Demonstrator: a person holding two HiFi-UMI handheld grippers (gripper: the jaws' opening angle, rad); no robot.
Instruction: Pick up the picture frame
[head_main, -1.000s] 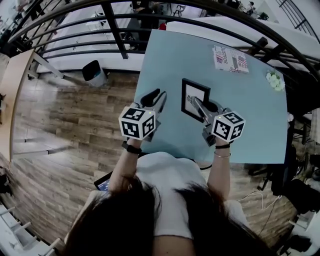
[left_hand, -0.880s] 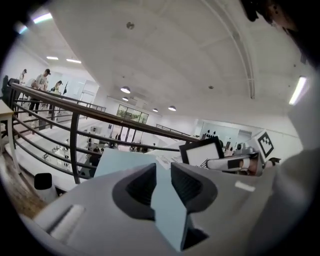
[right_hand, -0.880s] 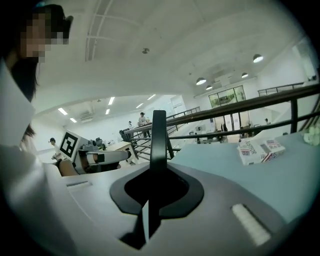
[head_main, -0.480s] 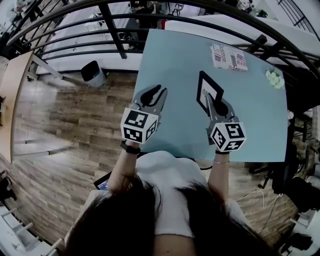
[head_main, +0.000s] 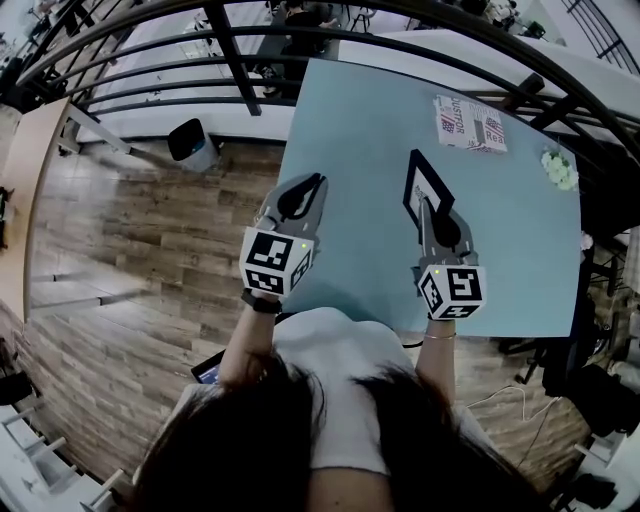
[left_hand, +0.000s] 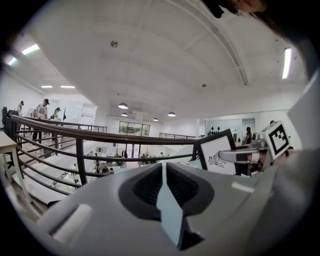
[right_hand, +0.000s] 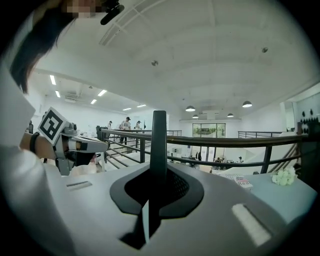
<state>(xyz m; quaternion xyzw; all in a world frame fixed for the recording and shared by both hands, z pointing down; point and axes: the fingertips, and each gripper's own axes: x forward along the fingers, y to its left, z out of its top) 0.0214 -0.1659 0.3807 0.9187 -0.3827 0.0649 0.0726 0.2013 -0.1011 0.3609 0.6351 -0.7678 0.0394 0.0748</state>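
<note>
Surface: pale blue table (head_main: 360, 130), bearing a printed booklet (head_main: 470, 125) at the far right and a white flower (head_main: 558, 170) at the right edge.
Room: wood-plank floor (head_main: 150, 250), black railing (head_main: 230, 50), grey bin (head_main: 190, 145) beyond the table's left side.
Left gripper (head_main: 318, 180): jaws together, nothing between them.
Right gripper (head_main: 428, 205): clamped on the picture frame (head_main: 425, 190), which stands on edge above the table.
Change: a second ago the frame lay flat on the table; it is now raised and tipped upright.
</note>
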